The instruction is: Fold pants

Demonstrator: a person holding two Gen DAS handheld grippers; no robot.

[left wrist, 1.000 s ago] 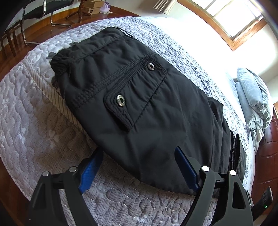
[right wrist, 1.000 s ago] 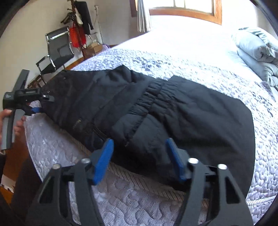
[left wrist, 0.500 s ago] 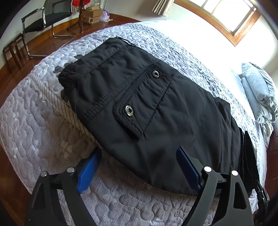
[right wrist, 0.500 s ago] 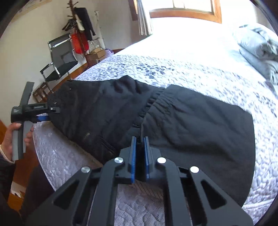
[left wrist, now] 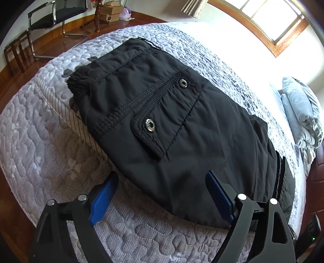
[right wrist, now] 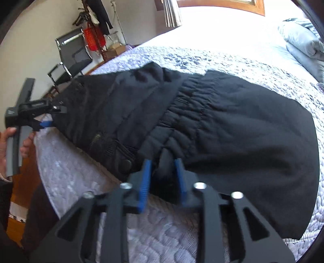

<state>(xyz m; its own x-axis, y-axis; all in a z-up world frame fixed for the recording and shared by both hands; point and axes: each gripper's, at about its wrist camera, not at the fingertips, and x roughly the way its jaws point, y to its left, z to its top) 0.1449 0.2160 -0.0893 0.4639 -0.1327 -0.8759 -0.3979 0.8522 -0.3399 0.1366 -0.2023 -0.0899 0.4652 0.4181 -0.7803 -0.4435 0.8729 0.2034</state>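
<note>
Right hand-held gripper [right wrist: 162, 178] pinching pants [right wrist: 232, 129] fold, left hand-held gripper [left wrist: 162, 194] wide apart

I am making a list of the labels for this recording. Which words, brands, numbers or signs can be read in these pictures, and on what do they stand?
Nothing can be read with certainty.
Red hanging banner by the coat stand: yellow marks, too blurred to read.
Left gripper, on its black body: pale lettering, too small to read.
Cardboard boxes on the floor: a dark round mark, not legible.
Black pants: the metal snaps show no legible text.
</note>
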